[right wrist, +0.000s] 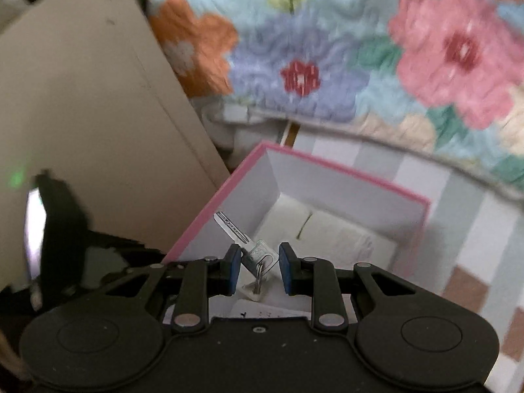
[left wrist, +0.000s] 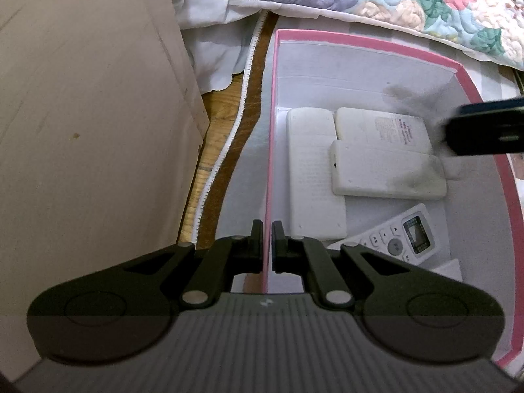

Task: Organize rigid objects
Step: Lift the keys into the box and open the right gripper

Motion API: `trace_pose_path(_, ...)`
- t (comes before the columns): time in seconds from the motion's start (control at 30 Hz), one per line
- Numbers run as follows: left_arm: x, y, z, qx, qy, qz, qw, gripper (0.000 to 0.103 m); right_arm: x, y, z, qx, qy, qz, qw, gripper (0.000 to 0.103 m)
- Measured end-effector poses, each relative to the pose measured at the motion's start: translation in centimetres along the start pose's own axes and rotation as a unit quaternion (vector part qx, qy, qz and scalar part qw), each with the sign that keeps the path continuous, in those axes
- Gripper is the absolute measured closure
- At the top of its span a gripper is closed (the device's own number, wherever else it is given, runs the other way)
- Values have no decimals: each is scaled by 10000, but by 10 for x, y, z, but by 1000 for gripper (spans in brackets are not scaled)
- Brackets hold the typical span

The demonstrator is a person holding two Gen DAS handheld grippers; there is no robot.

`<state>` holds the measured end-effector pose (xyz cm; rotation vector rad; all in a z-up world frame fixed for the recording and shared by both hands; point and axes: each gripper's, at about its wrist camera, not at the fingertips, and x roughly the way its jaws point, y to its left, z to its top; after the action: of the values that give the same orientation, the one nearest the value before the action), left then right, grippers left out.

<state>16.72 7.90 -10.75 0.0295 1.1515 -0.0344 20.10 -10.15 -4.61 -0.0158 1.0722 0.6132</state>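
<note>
Left gripper [left wrist: 268, 245] pinched box wall [left wrist: 269, 150], steadying box; my right gripper [right wrist: 258, 267] gripped key [right wrist: 255, 252] over it for drop.

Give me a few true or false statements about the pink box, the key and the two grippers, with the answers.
1. The left gripper is clamped on the pink box wall. True.
2. The right gripper holds a remote. False: a key sits between its fingers.
3. The remote lies inside the box. True.
4. The box is empty apart from the remote. False: white flat packs lie in it.
</note>
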Motion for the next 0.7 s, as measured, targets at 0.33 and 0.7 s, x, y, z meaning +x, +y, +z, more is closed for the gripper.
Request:
trace_pose_path(0.33, -1, -1, -1, 31, -23, 9, 10000, 98, 54, -6, 7, 527, -38, 363, 9979, 72)
trace_pose_path(0.7, 0, -2, 0, 9, 12, 40, 10000, 97, -25, -33, -13, 398, -578, -271, 9972, 67)
